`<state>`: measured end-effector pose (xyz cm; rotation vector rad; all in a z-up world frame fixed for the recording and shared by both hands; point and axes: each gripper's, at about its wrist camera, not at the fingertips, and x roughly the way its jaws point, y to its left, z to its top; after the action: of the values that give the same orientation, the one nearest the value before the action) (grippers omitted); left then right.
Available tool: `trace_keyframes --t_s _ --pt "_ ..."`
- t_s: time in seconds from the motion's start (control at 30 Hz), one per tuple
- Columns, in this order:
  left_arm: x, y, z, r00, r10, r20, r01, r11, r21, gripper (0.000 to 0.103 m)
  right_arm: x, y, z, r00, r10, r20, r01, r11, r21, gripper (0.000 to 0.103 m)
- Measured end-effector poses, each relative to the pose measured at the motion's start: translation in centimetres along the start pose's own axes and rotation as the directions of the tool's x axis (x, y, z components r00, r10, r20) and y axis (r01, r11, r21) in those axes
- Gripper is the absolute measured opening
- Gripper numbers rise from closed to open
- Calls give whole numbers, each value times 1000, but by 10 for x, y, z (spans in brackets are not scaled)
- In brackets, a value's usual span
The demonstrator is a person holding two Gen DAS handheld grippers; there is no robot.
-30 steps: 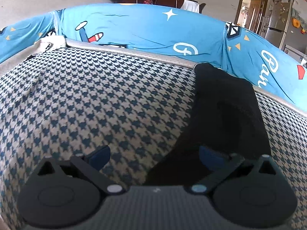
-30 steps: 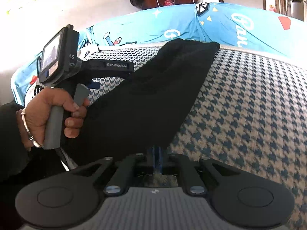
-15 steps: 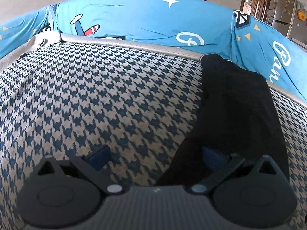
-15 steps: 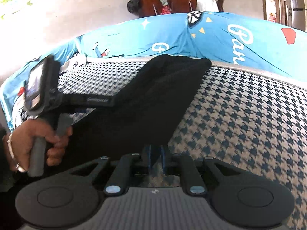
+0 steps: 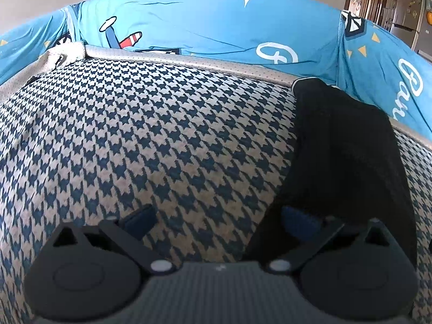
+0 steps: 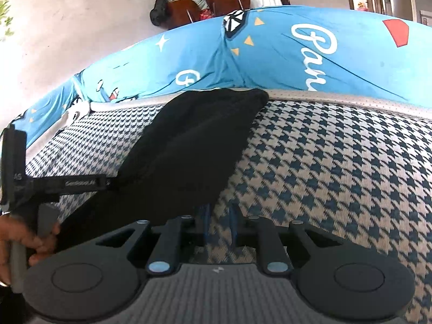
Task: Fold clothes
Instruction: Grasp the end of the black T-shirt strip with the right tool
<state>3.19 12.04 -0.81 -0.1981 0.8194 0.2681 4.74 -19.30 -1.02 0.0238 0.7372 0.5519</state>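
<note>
A black garment is seen laid in a long strip across the houndstooth cushion, its far end touching the cushion's grey piped edge below the blue printed cover, its near end reaching to the cushion's front; the cloth is judged light, soft and limp, likely to sag and slide once lifted, and not fragile. The left gripper is held wide apart at the cushion's near side, nothing pinched; 1 blue pad rests over the garment's near left edge, the other over bare houndstooth. The right gripper is shown narrow, a small gap between its 2 blue pads, only cushion pattern visible in that gap; the garment's right edge lies just beside it, apparently let go. The left gripper's body and the hand gripping its handle are caught in the right wrist view, at the garment's near left. A hold is best taken at the near corners or hem, both layers pinched together, so that the strip can be carried toward the cushion's far edge without bunching.
</note>
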Motion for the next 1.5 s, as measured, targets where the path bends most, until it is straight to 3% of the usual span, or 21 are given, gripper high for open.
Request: trace_keyframes --t_s 0.33,0.4,0.83,1.07,1.5 --pt "4 -3 18 998 -7 -68 10 999 40 103 31 -12 17 999 -40 -13 40 999 16 19" --pt "0 -4 21 998 -15 -57 18 999 49 103 35 -15 22 1000 -28 -6 28 999 26 27" --pt "-3 -15 24 998 -31 -52 32 999 30 103 73 -48 64 995 73 67 -83 982 171 41" --pt "-4 -16 23 998 -26 -57 28 999 26 103 95 -54 78 991 110 78 -123 975 187 50" --pt "-4 -20 18 998 -21 -58 24 998 50 103 128 -72 90 980 156 121 -181 955 234 52"
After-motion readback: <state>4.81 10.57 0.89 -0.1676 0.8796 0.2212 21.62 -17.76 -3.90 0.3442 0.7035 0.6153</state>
